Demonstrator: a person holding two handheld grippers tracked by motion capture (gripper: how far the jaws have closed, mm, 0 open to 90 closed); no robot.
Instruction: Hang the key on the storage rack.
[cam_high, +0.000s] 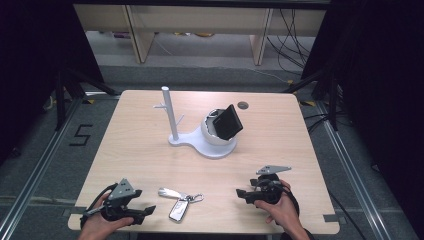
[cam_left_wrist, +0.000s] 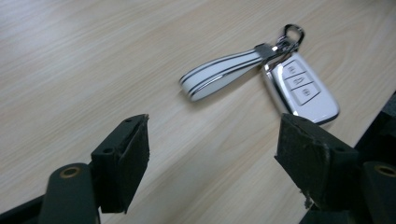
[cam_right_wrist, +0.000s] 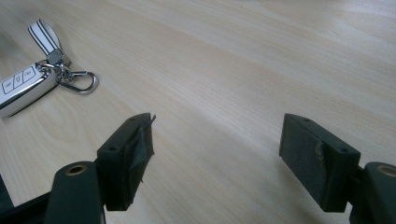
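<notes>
**benchrat:** So the car key (cam_high: 179, 209) is lying flat on the table (cam_high: 150, 150) near the front edge, roughly 6 o'clock from the white stand (cam_high: 200, 140), sitting between the two grippers. The left gripper (cam_high: 145, 212) is resting at about 9 o'clock from the key, just beside it, and the right gripper (cam_high: 242, 194) is sitting at about 3 o'clock, farther off.

**looseclamp:** What are the jaws doing?

**benchrat:** Both pairs are standing wide apart with only bare wood between them, nothing gripped. The left gripper view is giving the good close-up: three buttons on the white fob, a chrome rim, and the white strap (cam_left_wrist: 219, 74) with dark edges running off toward 9 o'clock from the ring (cam_left_wrist: 292, 35). The fob's near end is sitting just above that gripper's right-hand jaw.

**looseclamp:** And from the other side?

**benchrat:** The right gripper view is catching the key way off at 10 o'clock, with the carabiner clip (cam_right_wrist: 79, 81) lying open on the wood. The high view is adding the stand's post (cam_high: 169, 112) and a black box (cam_high: 227, 121) leaning in its bowl.
</notes>
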